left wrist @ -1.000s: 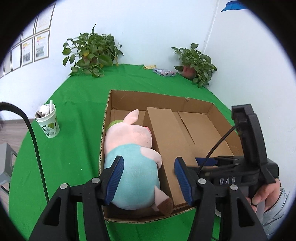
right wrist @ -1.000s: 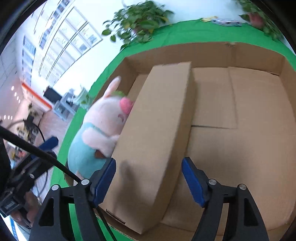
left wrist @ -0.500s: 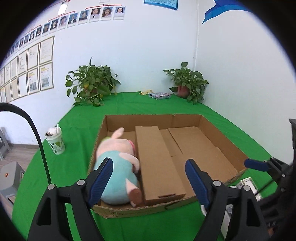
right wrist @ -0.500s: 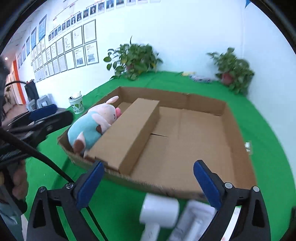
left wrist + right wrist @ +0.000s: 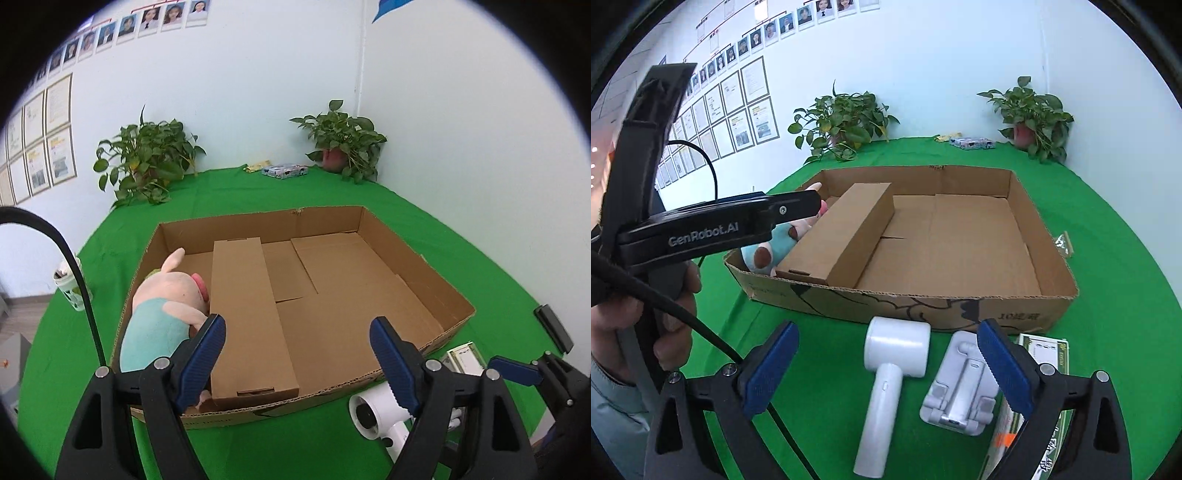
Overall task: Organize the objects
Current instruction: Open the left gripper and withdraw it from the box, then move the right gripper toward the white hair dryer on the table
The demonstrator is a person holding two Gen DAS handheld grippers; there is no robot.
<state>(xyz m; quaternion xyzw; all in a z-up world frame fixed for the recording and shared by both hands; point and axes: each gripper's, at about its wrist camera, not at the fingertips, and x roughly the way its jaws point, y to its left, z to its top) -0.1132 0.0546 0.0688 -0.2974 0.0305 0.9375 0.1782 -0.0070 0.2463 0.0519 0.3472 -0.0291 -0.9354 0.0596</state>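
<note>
Pig (image 5: 166,317) and carton (image 5: 247,317) are in the tray (image 5: 1049,236). Both tongs, left (image 5: 297,352) and right (image 5: 886,373), hang released, empty. Next I'd guess: right grabs the white dryer (image 5: 886,373).

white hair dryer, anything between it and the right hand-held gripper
Nothing visible. The white hair dryer lies on the green cloth just ahead of the open right hand-held gripper, in front of the cardboard tray.

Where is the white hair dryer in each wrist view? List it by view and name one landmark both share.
Left wrist: the white hair dryer sits at lower right, partly hidden behind a gripper finger, in front of the cardboard tray.
Right wrist: the dryer lies bottom centre on the green cloth.
Shared landmark: the long cardboard box inside the tray.
</note>
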